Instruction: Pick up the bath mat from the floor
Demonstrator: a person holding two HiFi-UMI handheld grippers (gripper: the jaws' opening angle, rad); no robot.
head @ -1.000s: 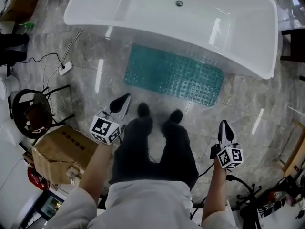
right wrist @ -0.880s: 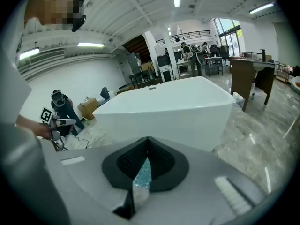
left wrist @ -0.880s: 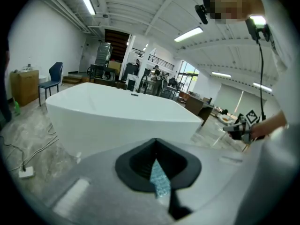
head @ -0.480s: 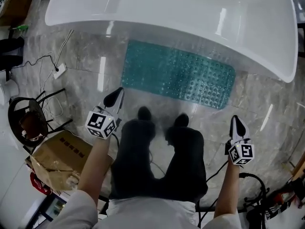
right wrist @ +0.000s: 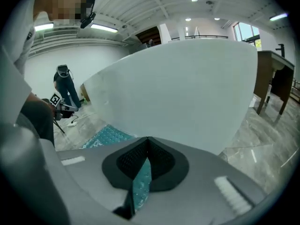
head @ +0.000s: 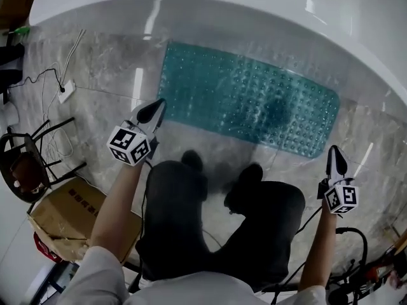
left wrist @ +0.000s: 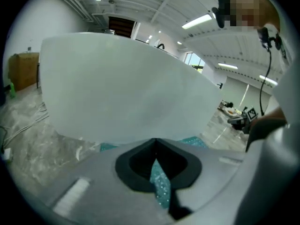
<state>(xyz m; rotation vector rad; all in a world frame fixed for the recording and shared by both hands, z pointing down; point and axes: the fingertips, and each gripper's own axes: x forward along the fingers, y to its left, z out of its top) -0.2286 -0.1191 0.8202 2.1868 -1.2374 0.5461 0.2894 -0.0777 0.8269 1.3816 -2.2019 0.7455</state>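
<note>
A teal, bumpy bath mat lies flat on the marble floor along the foot of a white bathtub. My left gripper is shut and empty, hanging just left of the mat's near left corner. My right gripper is shut and empty too, just beyond the mat's near right corner. In the left gripper view a teal strip of the bath mat shows through the slit between the closed jaws. The right gripper view shows the bath mat to the left, under the tub wall.
The person's dark-trousered legs and shoes stand close to the mat's near edge. A cardboard box, a black stool and a power strip with cables sit at the left. Another person stands far off.
The head camera has leaned forward and down, so the mat and tub look larger and nearer. Both grippers have moved toward the mat's near corners, still shut.
</note>
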